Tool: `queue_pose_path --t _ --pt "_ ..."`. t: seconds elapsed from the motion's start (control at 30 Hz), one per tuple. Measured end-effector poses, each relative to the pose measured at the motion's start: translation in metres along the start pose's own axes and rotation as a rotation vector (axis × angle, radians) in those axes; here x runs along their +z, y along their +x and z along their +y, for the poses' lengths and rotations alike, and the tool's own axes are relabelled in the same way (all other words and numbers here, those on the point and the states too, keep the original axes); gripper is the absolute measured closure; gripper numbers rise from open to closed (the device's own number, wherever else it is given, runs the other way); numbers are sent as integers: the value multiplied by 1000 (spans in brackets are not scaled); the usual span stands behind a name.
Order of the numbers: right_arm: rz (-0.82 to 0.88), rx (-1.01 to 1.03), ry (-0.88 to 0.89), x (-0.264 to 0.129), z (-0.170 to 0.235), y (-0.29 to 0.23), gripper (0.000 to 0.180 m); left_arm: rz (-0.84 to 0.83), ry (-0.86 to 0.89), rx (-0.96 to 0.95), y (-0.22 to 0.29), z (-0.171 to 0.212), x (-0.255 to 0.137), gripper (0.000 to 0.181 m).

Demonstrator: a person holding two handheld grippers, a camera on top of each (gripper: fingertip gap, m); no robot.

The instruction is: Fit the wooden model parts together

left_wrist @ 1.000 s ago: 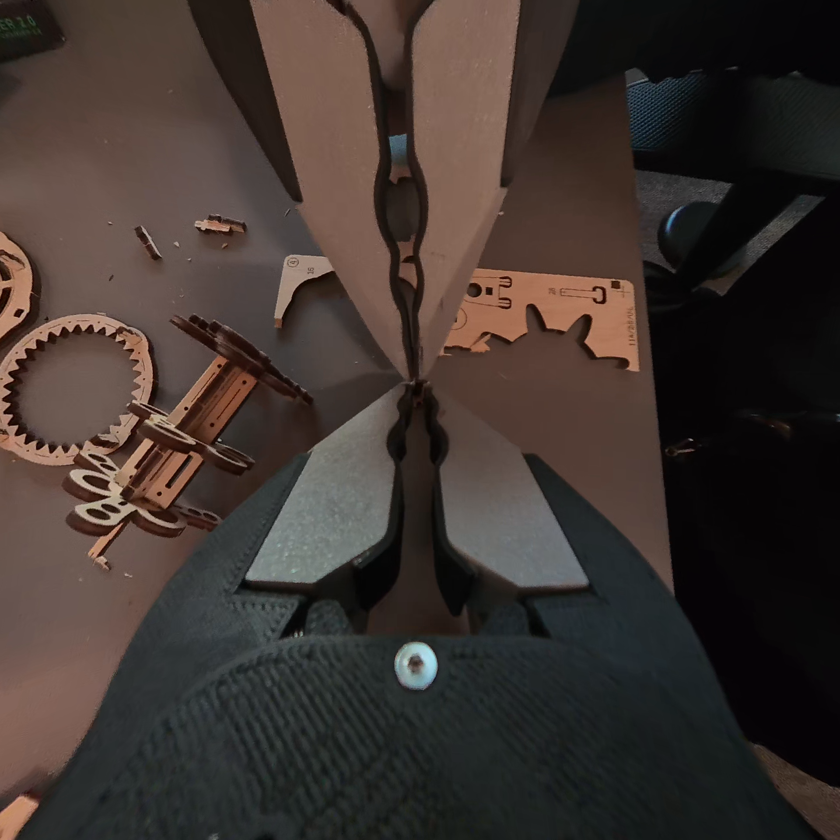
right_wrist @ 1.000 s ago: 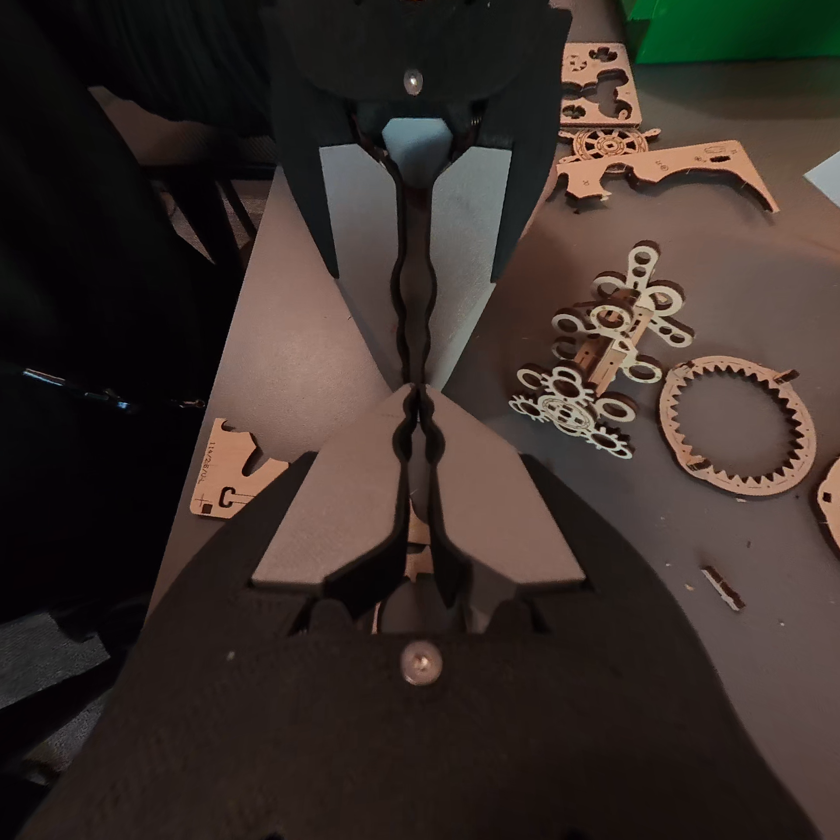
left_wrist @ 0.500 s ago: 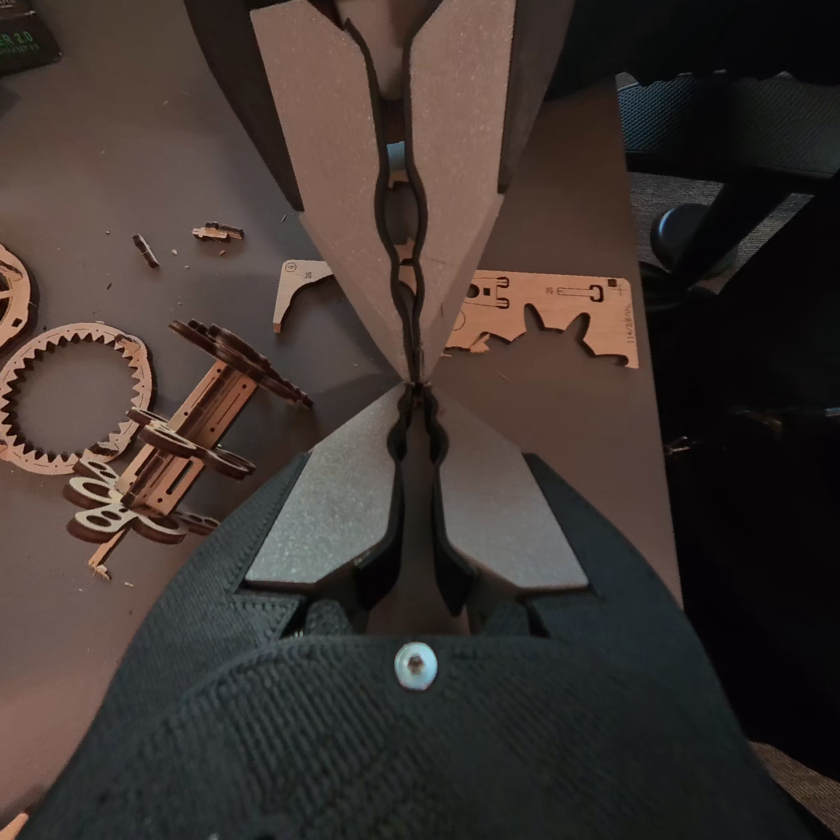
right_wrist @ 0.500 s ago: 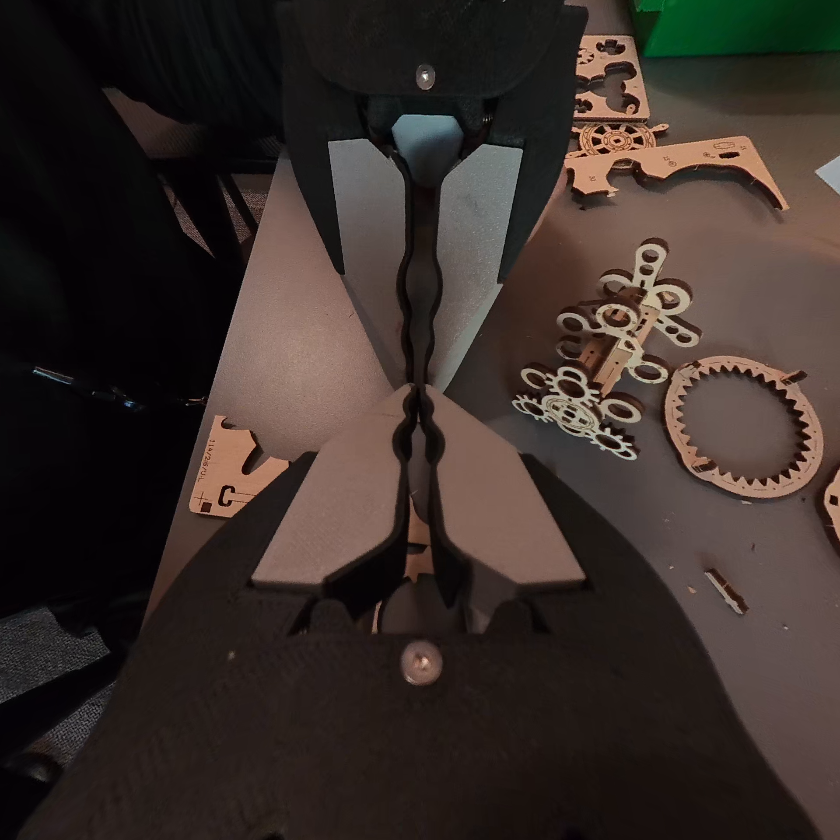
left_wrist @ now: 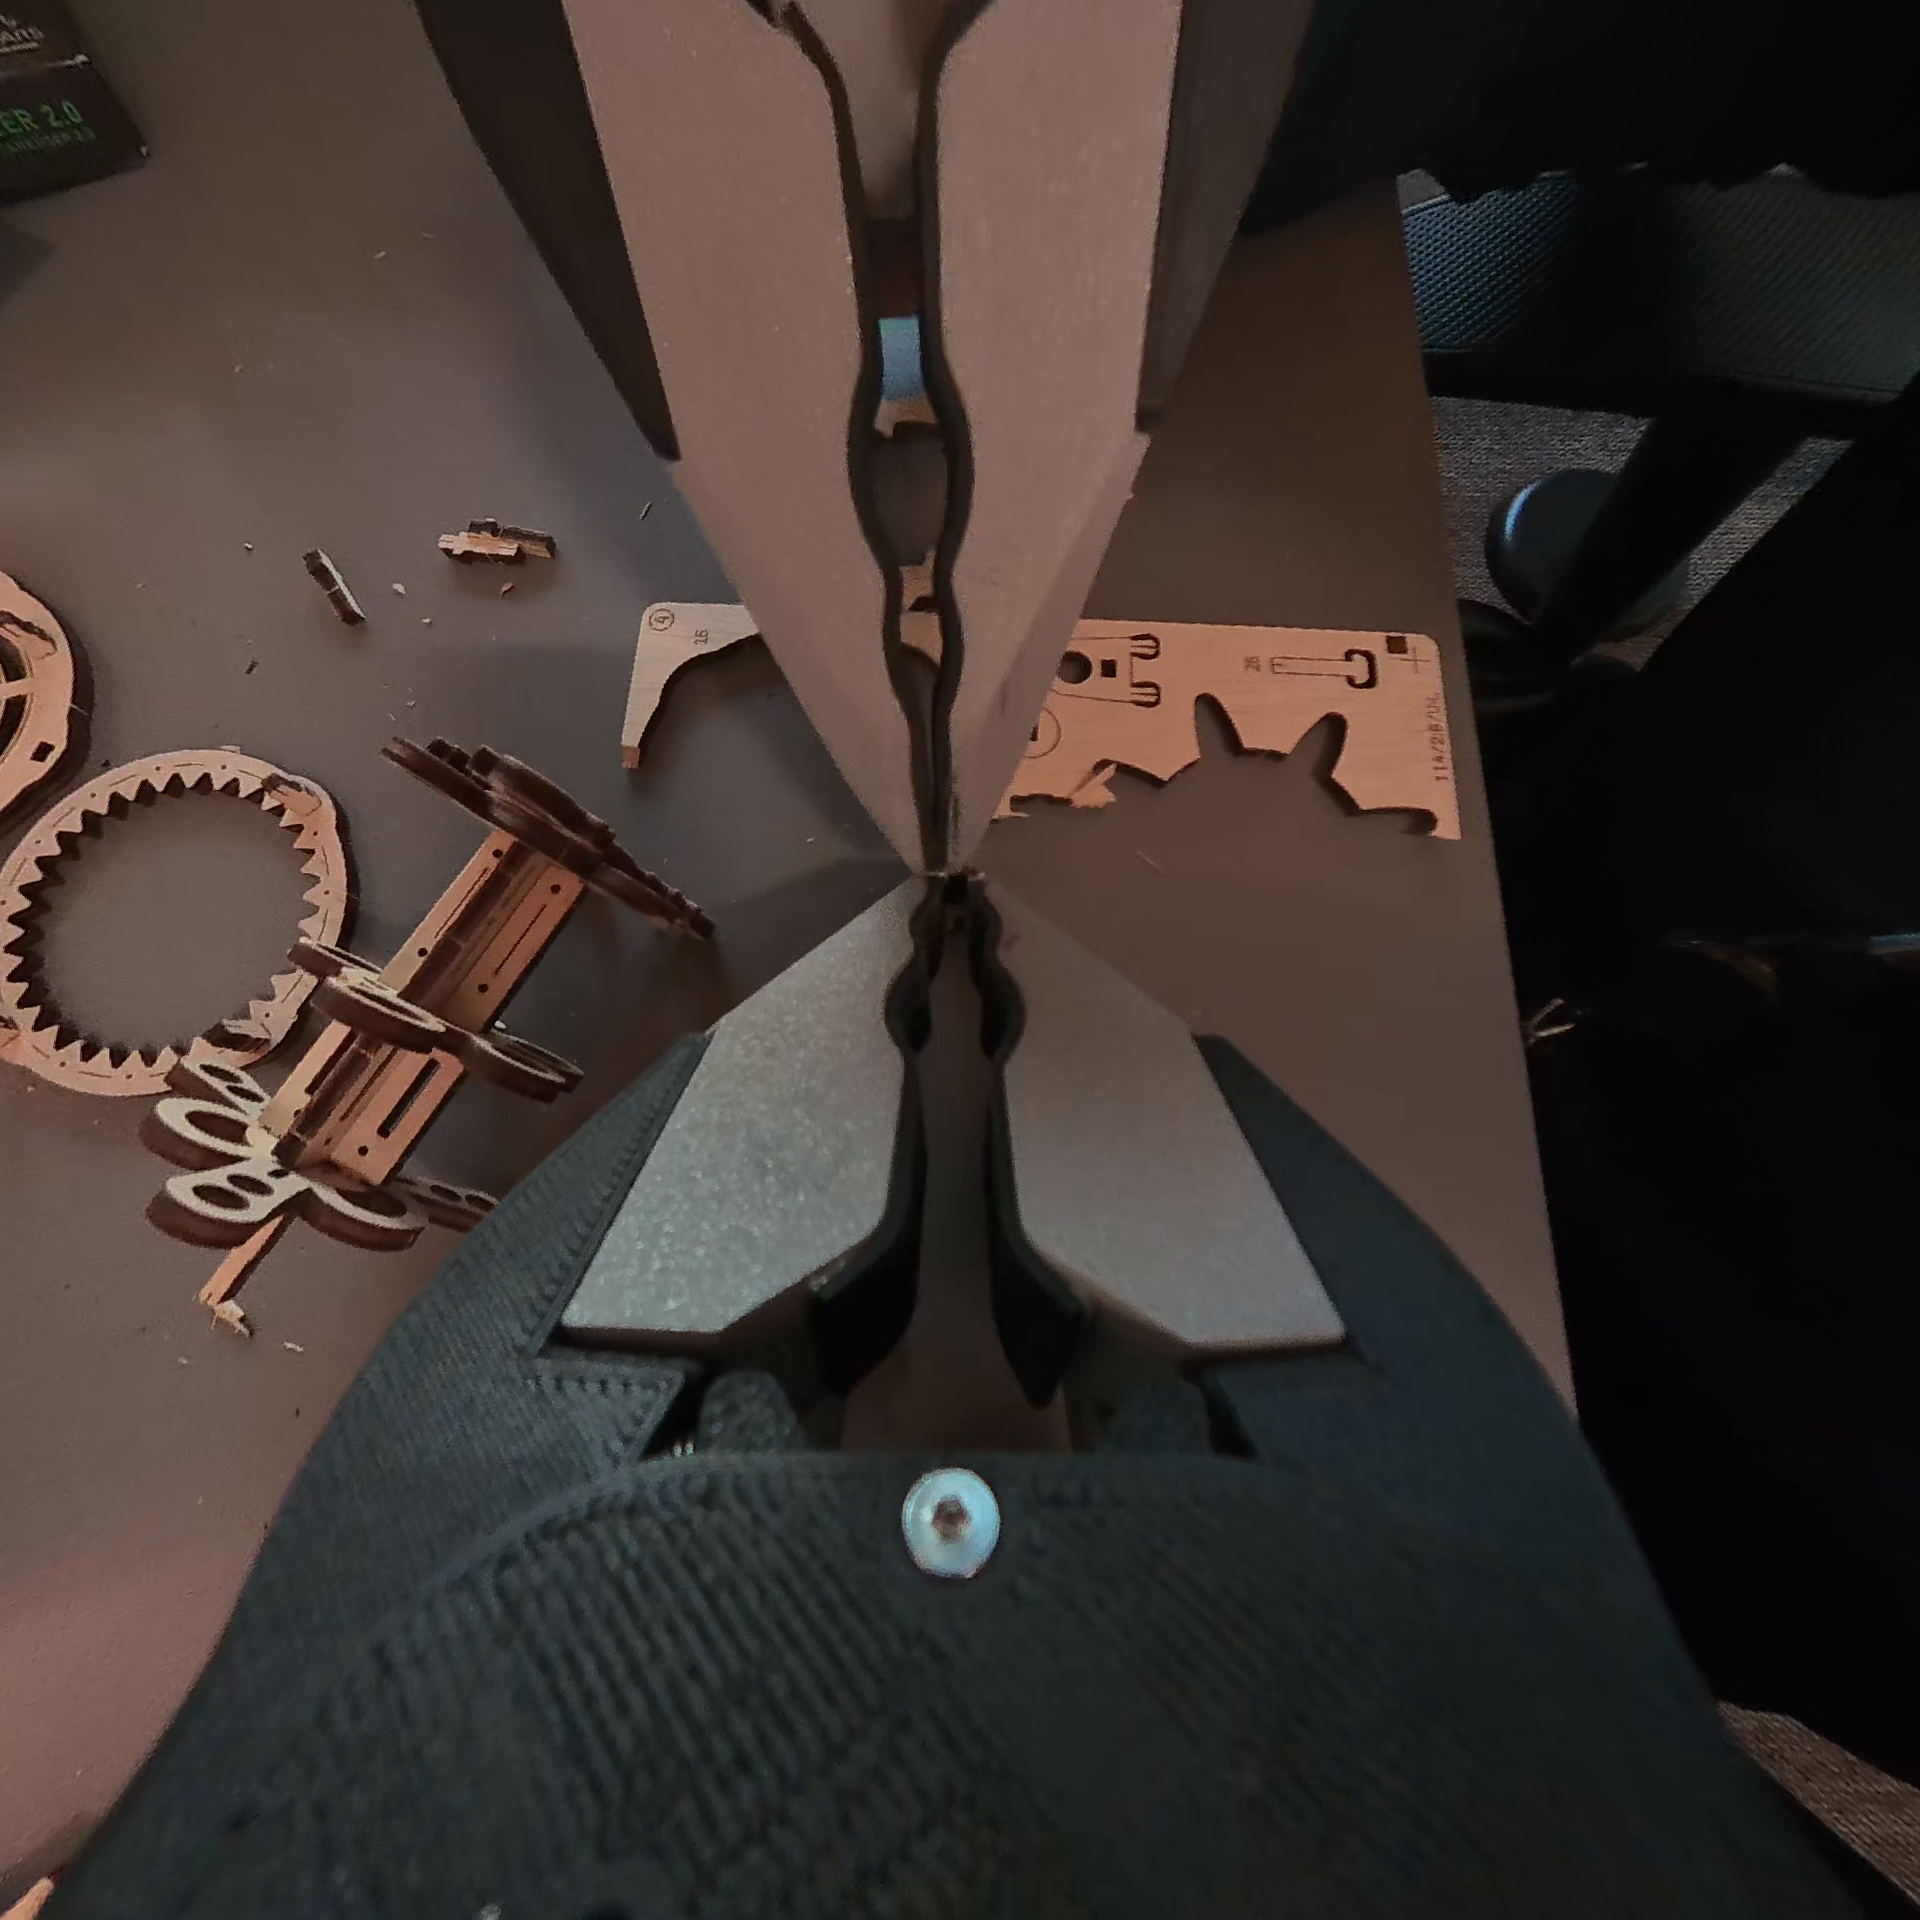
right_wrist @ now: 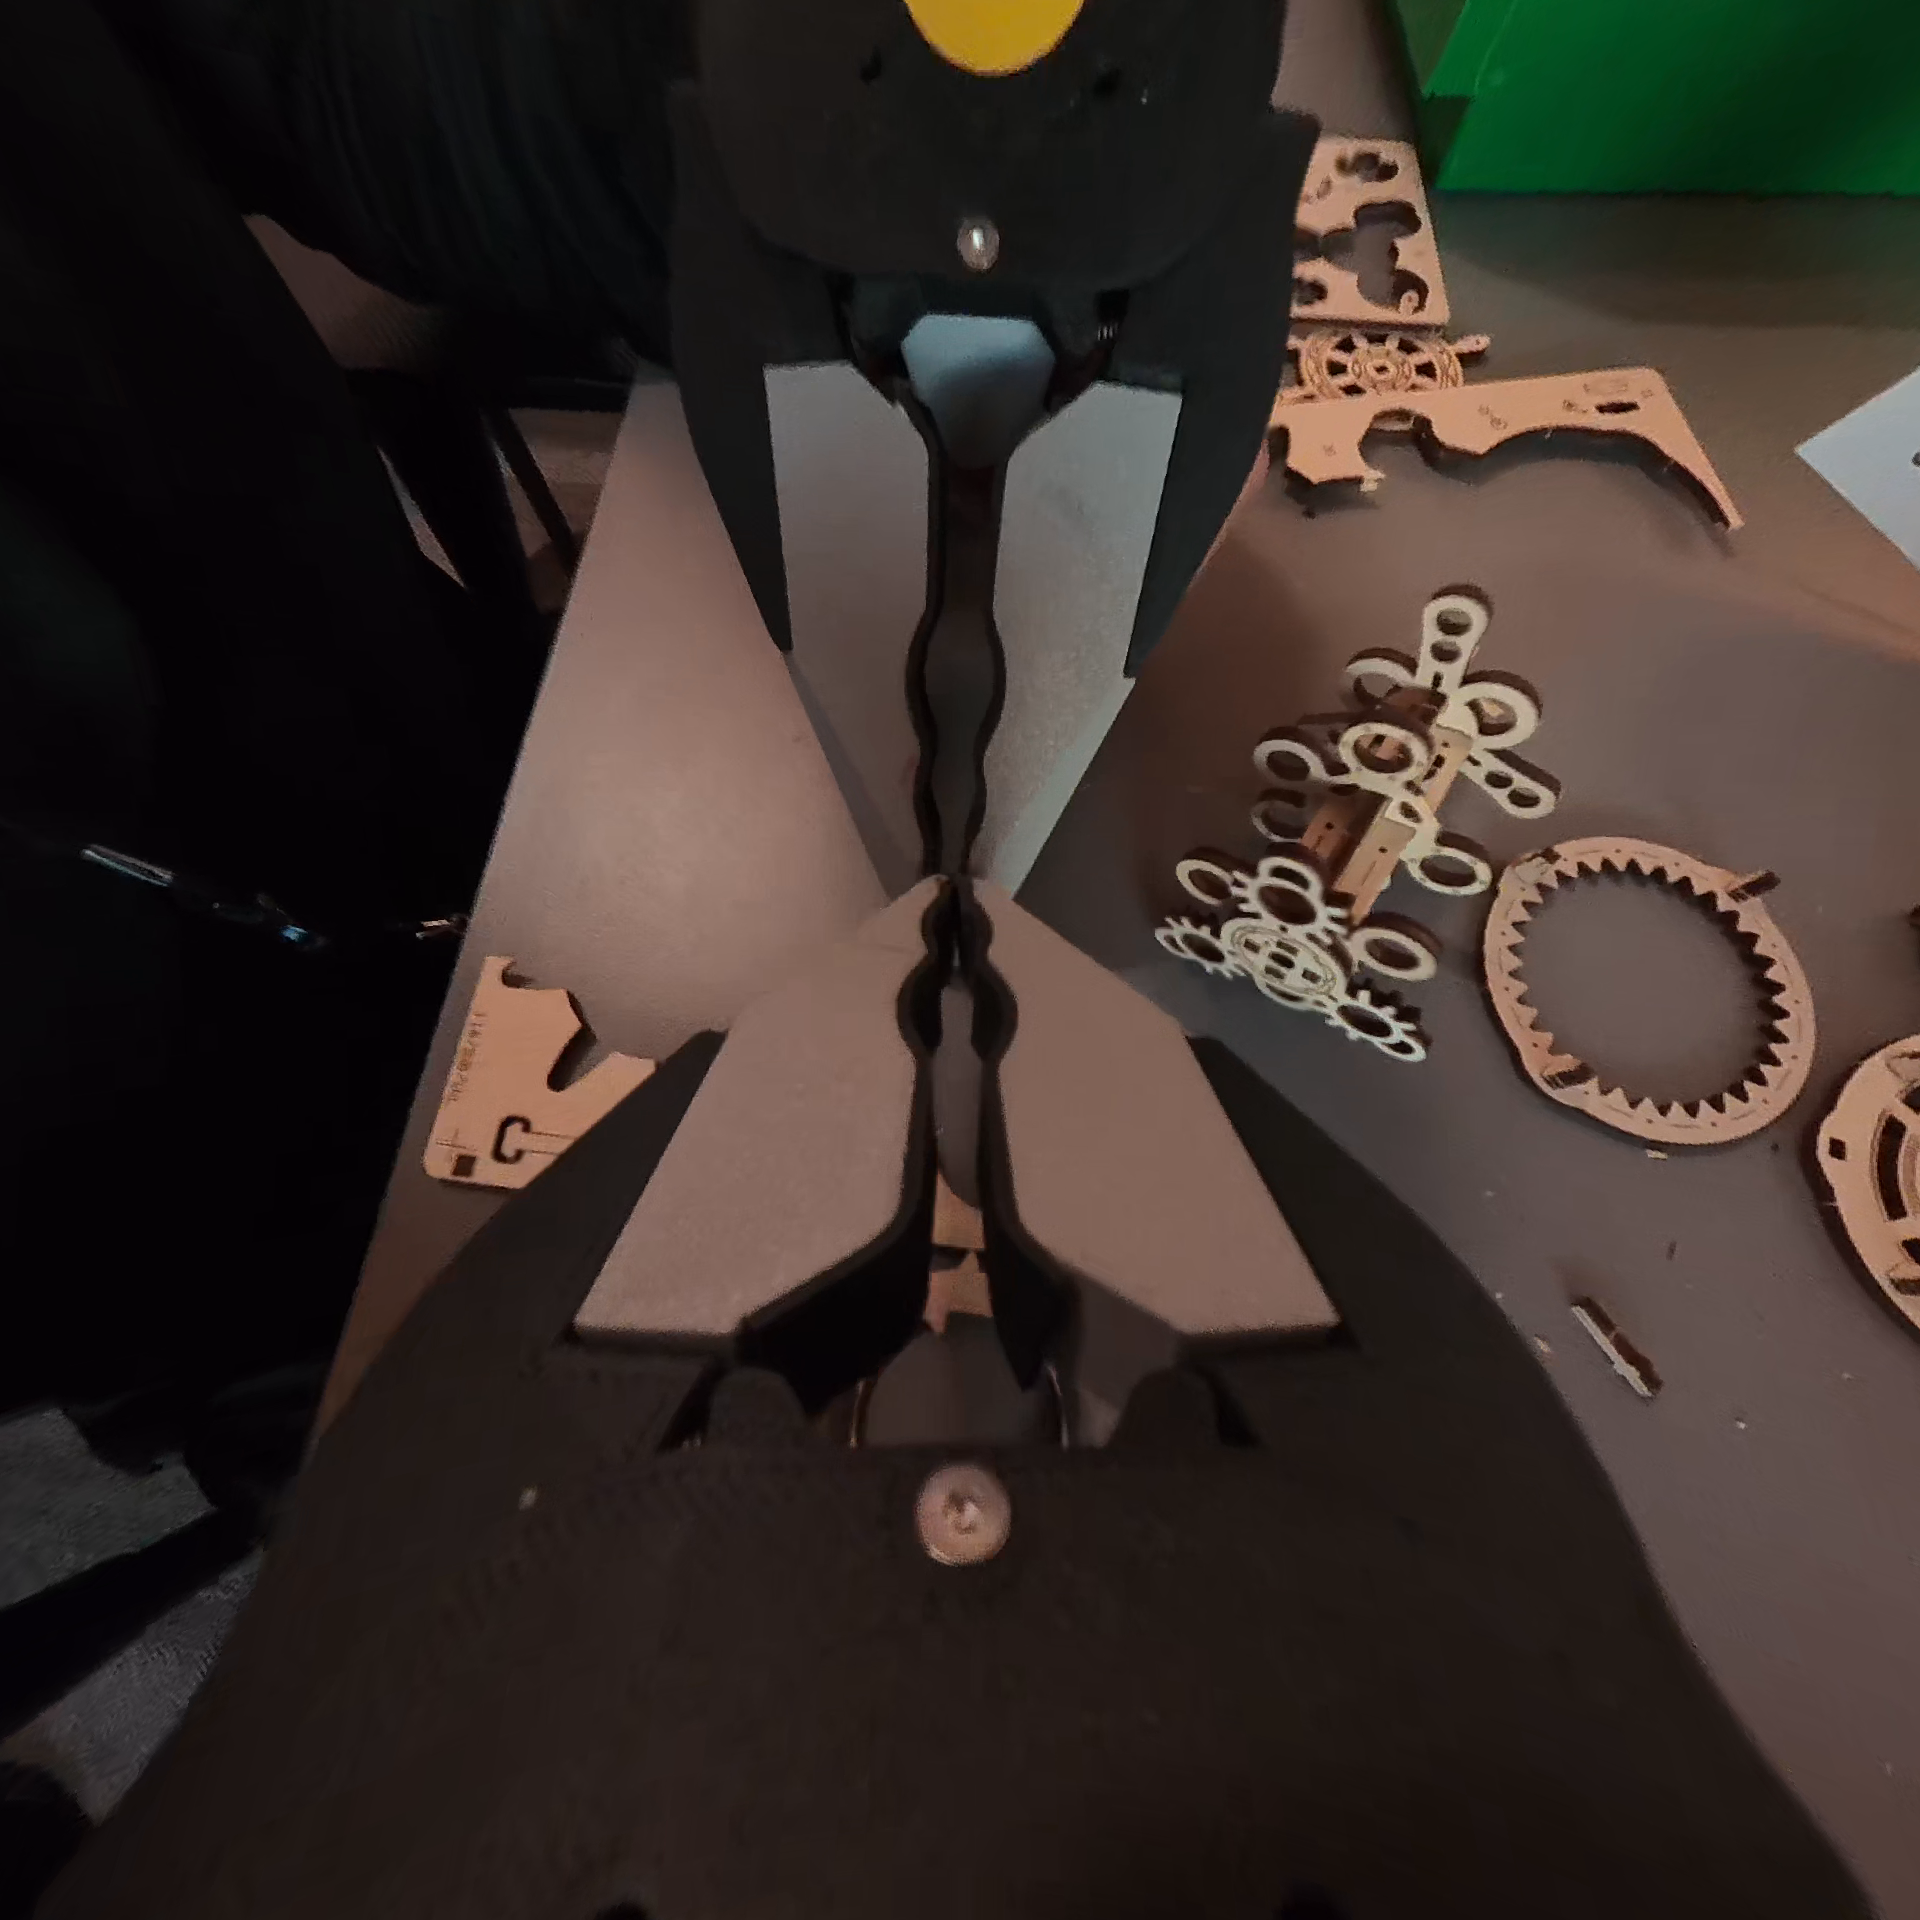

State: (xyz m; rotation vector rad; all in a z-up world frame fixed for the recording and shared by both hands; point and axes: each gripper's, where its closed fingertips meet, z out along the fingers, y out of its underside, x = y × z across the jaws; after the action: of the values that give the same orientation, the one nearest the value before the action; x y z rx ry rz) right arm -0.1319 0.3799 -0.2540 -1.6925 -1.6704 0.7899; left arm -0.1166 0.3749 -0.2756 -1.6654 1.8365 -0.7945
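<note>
My left gripper (left_wrist: pixel 948 902) and right gripper (left_wrist: pixel 935 854) meet tip to tip above the grey table (left_wrist: pixel 1226 987), both shut. A tiny dark bit shows where the tips touch; it is too small to tell what it is or which gripper holds it. In the right wrist view my right gripper (right_wrist: pixel 951 906) faces the left gripper (right_wrist: pixel 951 868) the same way. A part-built wooden gear assembly (left_wrist: pixel 416 1039) lies on the table left of the tips; it also shows in the right wrist view (right_wrist: pixel 1351 831). A wooden ring gear (left_wrist: pixel 166 914) lies beside it (right_wrist: pixel 1652 997).
A cut-out wooden sheet (left_wrist: pixel 1247 717) lies under the grippers by the table edge. Small wood scraps (left_wrist: pixel 497 542) lie behind the assembly. More sheets (right_wrist: pixel 1361 229), a curved piece (right_wrist: pixel 1507 426), a round part (right_wrist: pixel 1881 1164) and a green box (right_wrist: pixel 1662 94) lie farther off. A dark chair (left_wrist: pixel 1662 312) stands past the edge. Left and right tips are no more than a few centimetres apart.
Both grippers stay shut and tip to tip. In the right wrist view the left gripper's body has come lower into frame, so its yellow cap now shows. The table parts have drifted slightly.
</note>
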Motion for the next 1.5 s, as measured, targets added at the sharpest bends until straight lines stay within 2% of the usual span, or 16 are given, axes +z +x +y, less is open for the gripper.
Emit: queue_pose_path --t 0.03,0.47,0.67,1.0,1.17,1.33,1.5 --pt "9 -12 -7 1 1 0 180 0 2 -1 0 0 0 179" --pt "42 -51 45 -2 -6 2 180 6 20 -10 0 0 0 179" --pt "32 12 154 -11 -19 4 180 10 23 -15 0 0 0 179" --pt "284 26 286 -39 -32 38 180 19 23 -14 2 -1 0 179" --pt "200 180 291 -32 -28 35 180 23 24 -16 2 -1 1 178" --pt "153 113 199 -18 -20 22 180 29 25 -21 2 -1 0 178" --pt "120 105 188 -16 -19 16 180 30 25 -21 2 -1 1 178"
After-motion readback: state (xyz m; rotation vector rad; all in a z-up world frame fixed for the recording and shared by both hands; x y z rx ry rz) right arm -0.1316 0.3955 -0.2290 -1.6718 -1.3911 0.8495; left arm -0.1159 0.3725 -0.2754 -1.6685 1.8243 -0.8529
